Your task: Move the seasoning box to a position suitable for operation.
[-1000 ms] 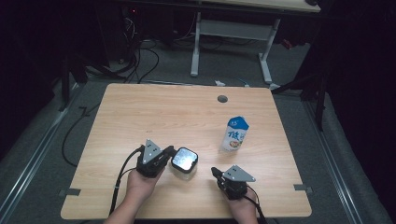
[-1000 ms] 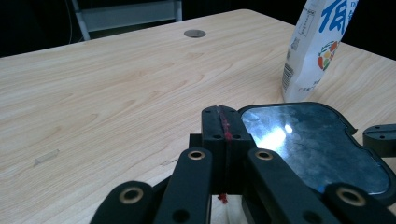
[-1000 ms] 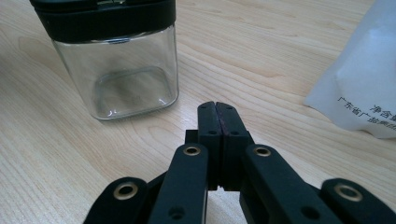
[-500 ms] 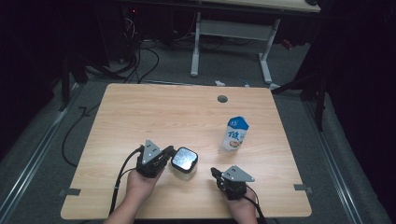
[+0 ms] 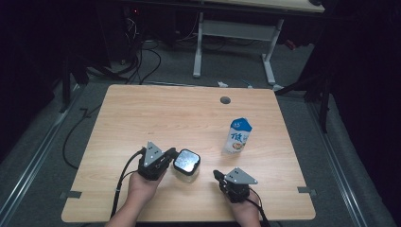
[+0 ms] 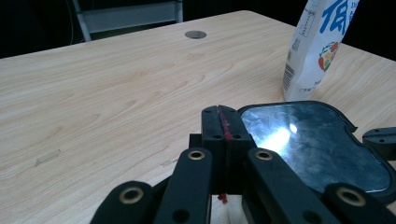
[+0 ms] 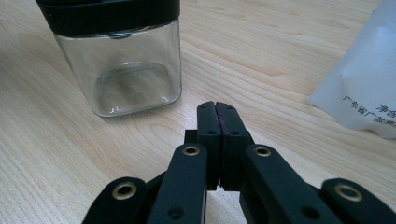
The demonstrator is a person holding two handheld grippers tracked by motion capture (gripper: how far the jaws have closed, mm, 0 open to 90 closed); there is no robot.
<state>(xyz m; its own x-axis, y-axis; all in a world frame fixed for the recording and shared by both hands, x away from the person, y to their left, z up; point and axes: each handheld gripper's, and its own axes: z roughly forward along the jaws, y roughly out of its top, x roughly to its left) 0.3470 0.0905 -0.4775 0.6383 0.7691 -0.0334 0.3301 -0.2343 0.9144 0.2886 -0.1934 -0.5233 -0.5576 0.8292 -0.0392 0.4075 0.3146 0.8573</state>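
- A wooden table point(image 5: 142, 113) stands in a dark room.
- The glass jar point(image 5: 186, 161) sits near the front edge, just beside the left gripper point(image 5: 166, 155), whose jaws are closed on nothing.
- The right gripper point(image 5: 218, 175) is farther off, closed and empty too.
- A milk carton point(image 5: 237, 136) stands toward the right edge.

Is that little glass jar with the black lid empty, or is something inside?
Empty, as far as shows: the jar has clear glass walls, and only its bare bottom and the wooden table appear through them.

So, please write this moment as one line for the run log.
left tongs: shut, beside jar lid | right tongs: shut, empty | glass jar: upright | milk carton: upright, untouched
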